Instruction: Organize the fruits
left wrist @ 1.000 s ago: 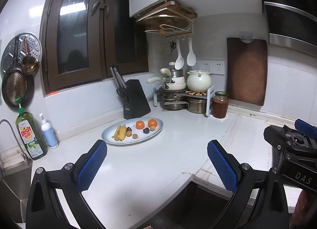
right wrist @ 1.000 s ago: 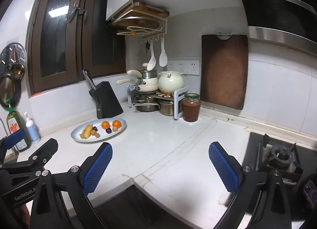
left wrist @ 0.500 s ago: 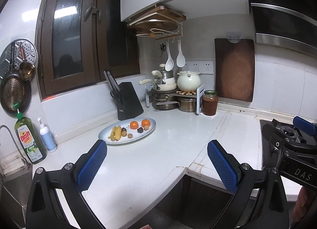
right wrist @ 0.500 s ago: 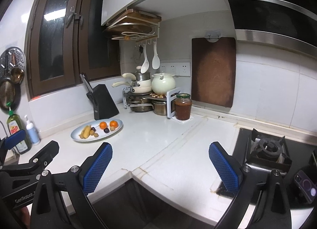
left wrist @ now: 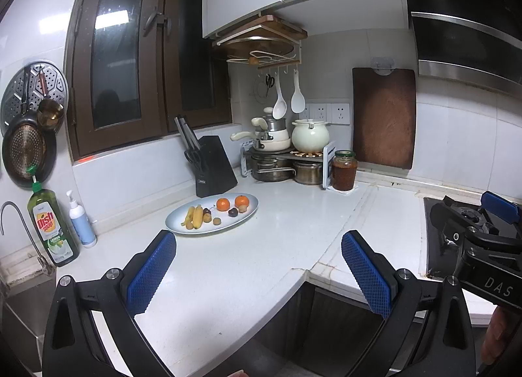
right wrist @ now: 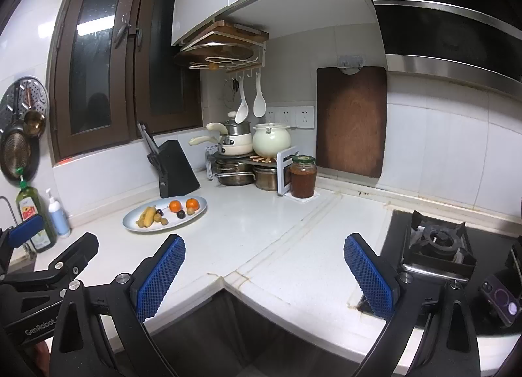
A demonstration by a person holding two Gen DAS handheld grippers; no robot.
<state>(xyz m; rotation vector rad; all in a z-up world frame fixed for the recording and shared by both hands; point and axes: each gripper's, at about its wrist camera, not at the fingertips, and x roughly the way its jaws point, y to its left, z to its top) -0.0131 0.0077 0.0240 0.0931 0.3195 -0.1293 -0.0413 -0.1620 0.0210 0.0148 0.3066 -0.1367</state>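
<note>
A: Where is the fruit?
B: On the oval plate [left wrist: 248, 212] on the white worktop [left wrist: 228, 266], just in front of the black knife block [left wrist: 213, 166]. Two oranges [left wrist: 232, 203], yellow bananas [left wrist: 194, 216] and some small dark ones.
A: Are the grippers holding any?
B: No. The left gripper [left wrist: 259, 274] and the right gripper [right wrist: 264, 279] both have their blue fingers [right wrist: 160, 275] spread wide, holding nothing, well apart from the plate.

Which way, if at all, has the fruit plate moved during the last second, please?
No: the fruit plate still lies just in front of the knife block; only the view shifted.
</note>
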